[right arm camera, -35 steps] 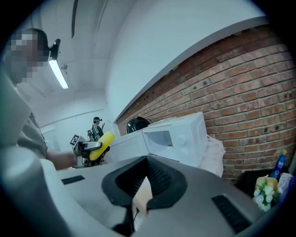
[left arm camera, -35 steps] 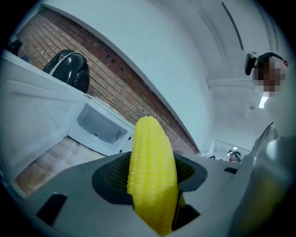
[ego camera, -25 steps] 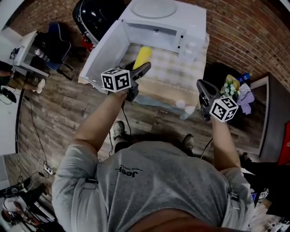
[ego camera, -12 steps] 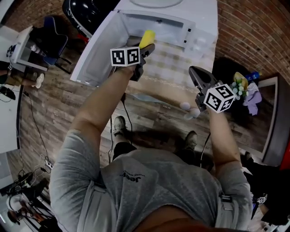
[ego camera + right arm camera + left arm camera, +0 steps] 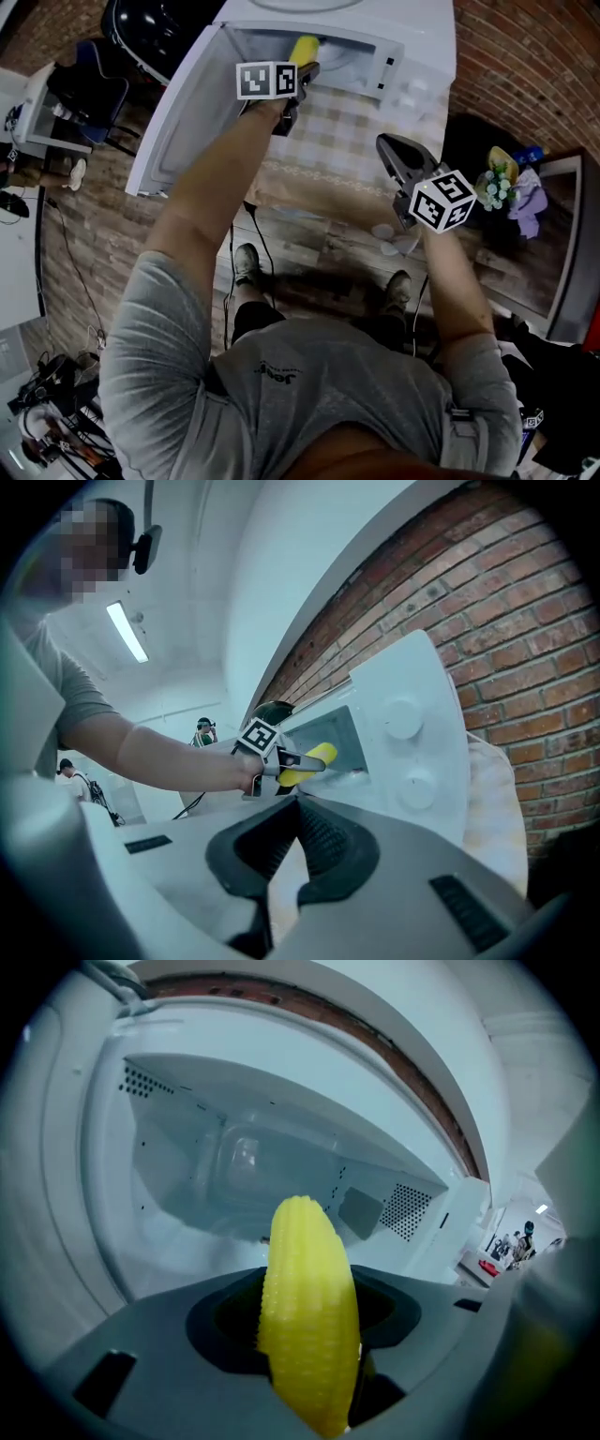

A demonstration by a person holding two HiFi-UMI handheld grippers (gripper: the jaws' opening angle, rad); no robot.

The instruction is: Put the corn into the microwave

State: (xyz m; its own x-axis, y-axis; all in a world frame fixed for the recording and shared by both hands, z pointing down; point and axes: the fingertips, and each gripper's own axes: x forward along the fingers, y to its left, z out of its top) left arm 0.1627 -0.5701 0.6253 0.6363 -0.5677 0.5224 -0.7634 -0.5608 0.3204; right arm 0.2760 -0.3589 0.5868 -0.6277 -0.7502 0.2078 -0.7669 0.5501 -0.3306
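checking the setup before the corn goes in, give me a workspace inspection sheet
surface: checked cloth in front of the microwave
job's things: corn held at the microwave's mouth, not set down; door wide open; nothing seen in the cavity
clutter: flowers to the right
grippers: left gripper shut on the corn; right gripper shut, empty, above the cloth's near edge
cables: tangle of cables on the floor, lower left
surroundings: brick wall, wooden floor, chair
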